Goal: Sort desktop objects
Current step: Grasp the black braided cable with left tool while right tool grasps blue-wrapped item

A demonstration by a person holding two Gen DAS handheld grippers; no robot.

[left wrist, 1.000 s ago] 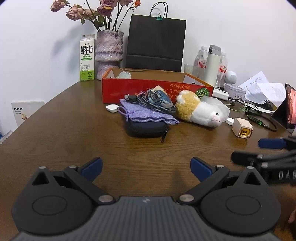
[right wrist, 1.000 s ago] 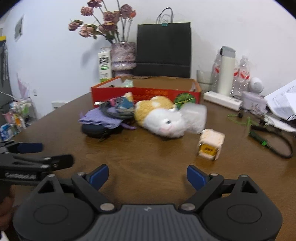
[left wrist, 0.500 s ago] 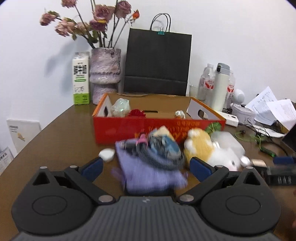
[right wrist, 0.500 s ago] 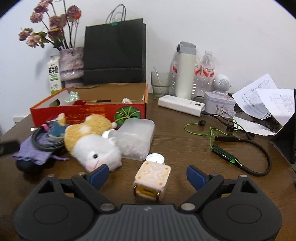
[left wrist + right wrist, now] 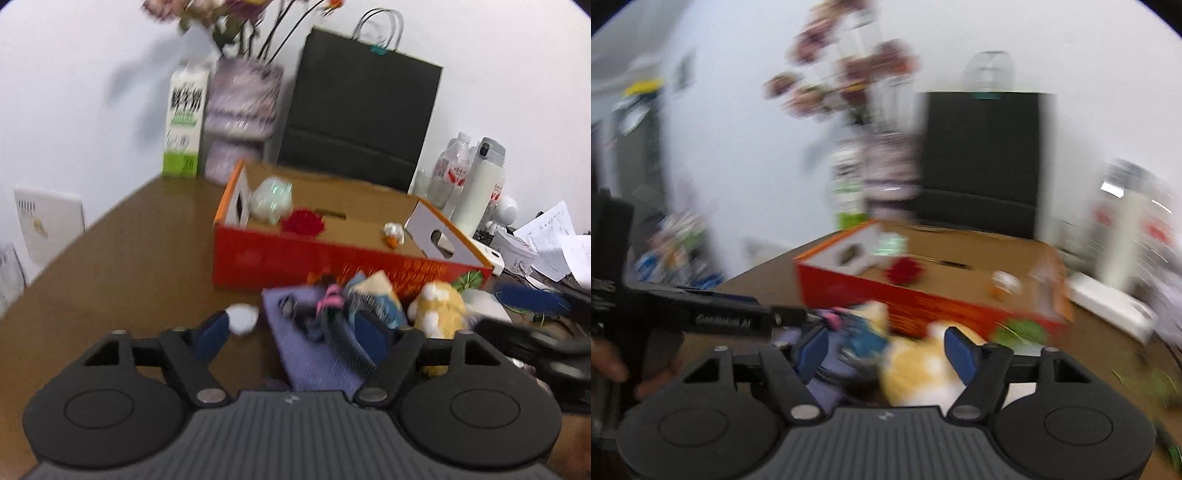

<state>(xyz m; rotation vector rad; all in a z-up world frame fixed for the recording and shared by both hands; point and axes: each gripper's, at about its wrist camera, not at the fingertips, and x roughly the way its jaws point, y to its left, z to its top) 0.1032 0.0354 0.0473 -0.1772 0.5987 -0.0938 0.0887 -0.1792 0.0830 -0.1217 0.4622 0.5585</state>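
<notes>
Desktop objects are mostly unsorted, going by how they lie: a heap sits on the wooden table (image 5: pixel 129 258) just in front of the red cardboard box (image 5: pixel 280 264), and only a few small things are inside it.

The left gripper (image 5: pixel 291 332) has its jaws apart and closing, with the purple knitted pouch (image 5: pixel 306 354) and the coiled cable bundle (image 5: pixel 340 314) on top of it between them; the blue pads do not look pressed on anything yet. A small white round object (image 5: pixel 242 317) lies just beside its left finger.

The right gripper (image 5: pixel 886 350) is likewise apart and closing, framing the yellow-and-white plush toy (image 5: pixel 916 369); blur hides whether a pad touches it.

Farther out, the box holds a pale crumpled wrapper (image 5: pixel 271 199), a red ball-like item (image 5: pixel 303 221) and a small white-and-orange piece (image 5: pixel 393 232).

My reading: sorting has begun but most remains, since pouch, cables, plush and white object are all outside the box. Both grasps seem about to be made.
</notes>
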